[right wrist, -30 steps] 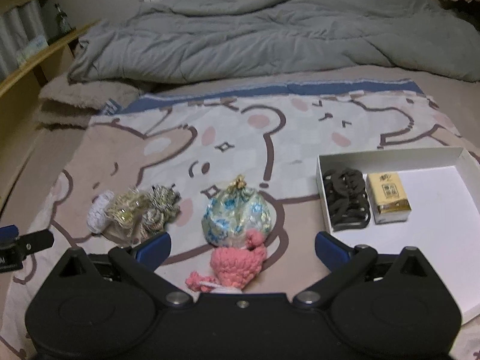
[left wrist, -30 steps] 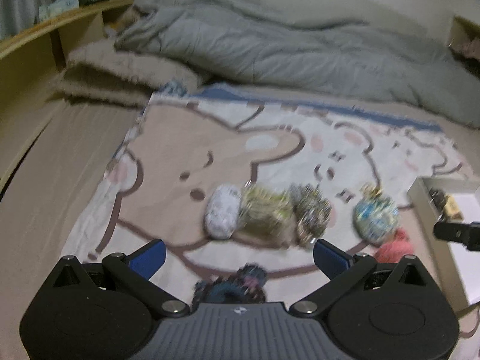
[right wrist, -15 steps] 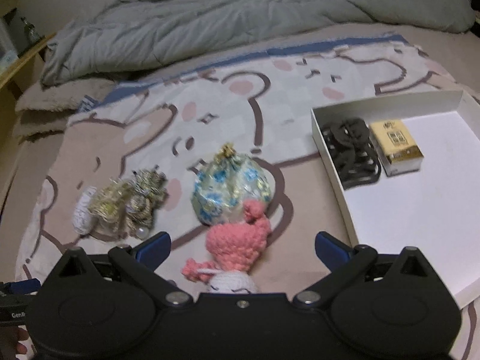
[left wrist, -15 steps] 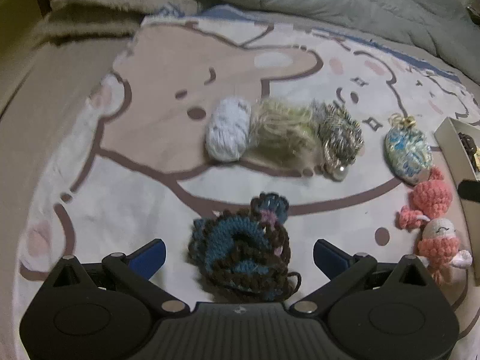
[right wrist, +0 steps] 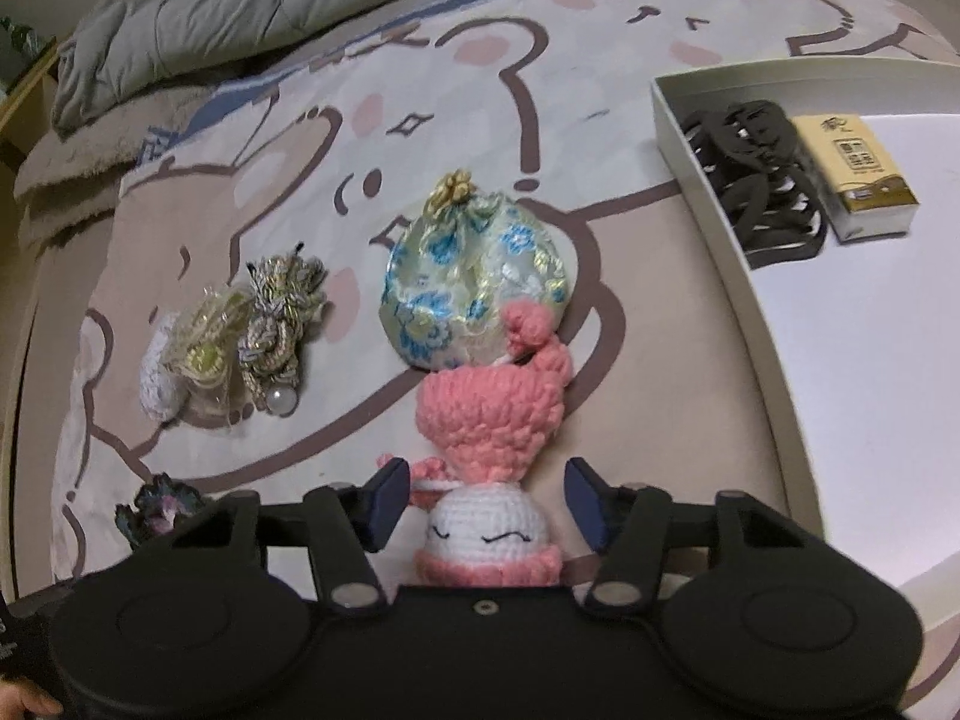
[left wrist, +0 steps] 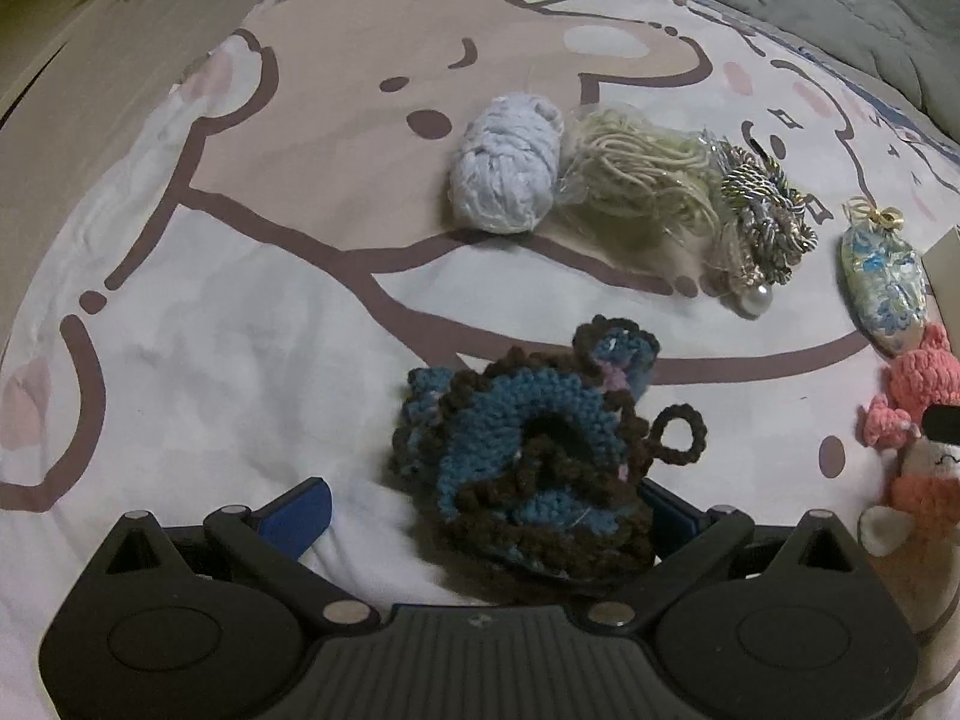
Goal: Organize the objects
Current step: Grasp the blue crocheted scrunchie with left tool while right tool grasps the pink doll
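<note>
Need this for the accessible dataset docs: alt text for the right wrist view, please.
The right claw, open, brackets a pink-and-white crocheted doll lying on a bear-print blanket. Beyond the doll sits a blue floral pouch, with small yarn bundles to its left. At right, a white box holds black hair ties and a tissue pack.

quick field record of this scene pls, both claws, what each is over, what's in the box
surface: cartoon bear blanket on a bed
left claw: open, straddling the blue and brown crochet piece, not closed on it
right claw: open, either side of the pink and white crochet doll
white box: black hair ties, small yellow tissue pack
loose on the blanket: floral brocade pouch, white yarn ball, cream cord bundle, gold and silver cord bundle with pearl
</note>
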